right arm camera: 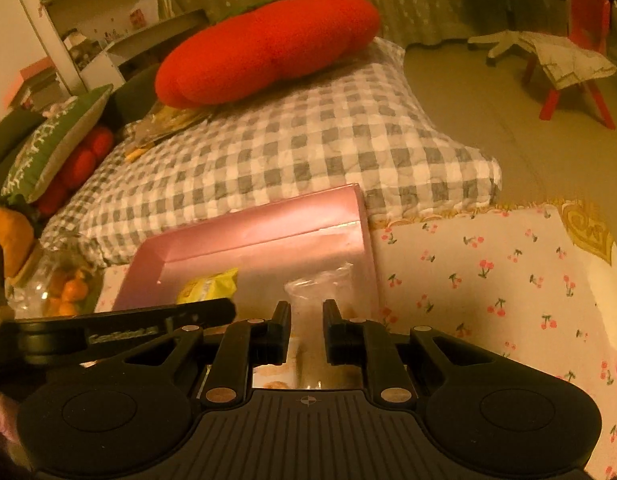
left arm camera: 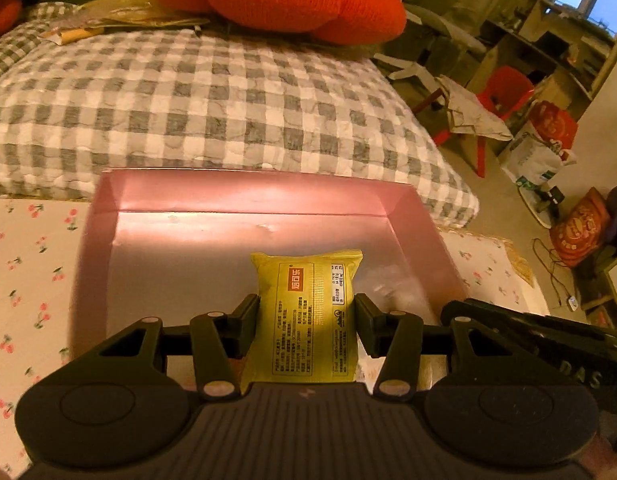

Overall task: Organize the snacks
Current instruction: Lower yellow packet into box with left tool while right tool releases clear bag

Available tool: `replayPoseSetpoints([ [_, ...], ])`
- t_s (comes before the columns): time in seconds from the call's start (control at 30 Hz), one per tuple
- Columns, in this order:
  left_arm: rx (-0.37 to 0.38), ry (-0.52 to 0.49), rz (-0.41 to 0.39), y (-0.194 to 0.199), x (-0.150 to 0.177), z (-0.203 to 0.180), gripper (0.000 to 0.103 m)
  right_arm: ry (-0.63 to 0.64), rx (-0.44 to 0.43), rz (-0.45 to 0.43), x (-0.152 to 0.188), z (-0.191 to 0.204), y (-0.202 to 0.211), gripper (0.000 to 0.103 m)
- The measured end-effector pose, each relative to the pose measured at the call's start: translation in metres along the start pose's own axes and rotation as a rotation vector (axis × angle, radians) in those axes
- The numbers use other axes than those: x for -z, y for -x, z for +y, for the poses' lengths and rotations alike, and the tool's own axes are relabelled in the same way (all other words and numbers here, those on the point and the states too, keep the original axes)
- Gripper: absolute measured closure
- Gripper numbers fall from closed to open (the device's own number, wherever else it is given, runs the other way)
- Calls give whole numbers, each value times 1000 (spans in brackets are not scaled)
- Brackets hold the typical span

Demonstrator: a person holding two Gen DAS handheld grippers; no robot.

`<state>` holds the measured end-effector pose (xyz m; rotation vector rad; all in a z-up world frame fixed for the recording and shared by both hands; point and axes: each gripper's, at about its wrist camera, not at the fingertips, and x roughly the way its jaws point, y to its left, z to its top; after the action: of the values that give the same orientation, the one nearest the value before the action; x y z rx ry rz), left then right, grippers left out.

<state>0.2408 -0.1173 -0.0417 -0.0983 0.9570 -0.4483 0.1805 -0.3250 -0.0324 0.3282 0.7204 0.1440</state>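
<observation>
One pink box [left arm camera: 244,196], one yellow snack packet [left arm camera: 308,312], one clear packet [right arm camera: 320,284], two hand-held grippers.

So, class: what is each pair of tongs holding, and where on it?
Left tongs: yellow snack packet, gripped by its two side edges. Right tongs: clear plastic packet, pinched at its near end.
</observation>
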Motion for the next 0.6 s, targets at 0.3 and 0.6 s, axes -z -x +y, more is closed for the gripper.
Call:
replayPoseSetpoints([
  [0.3, -18, -7, -31, -9, -6, -4, 56, -9, 11, 6, 0, -5, -7, 80],
  [0.6, -36, -16, -70, 5, -9, -5, 35, -42, -5, 9, 2, -4, 5, 68],
])
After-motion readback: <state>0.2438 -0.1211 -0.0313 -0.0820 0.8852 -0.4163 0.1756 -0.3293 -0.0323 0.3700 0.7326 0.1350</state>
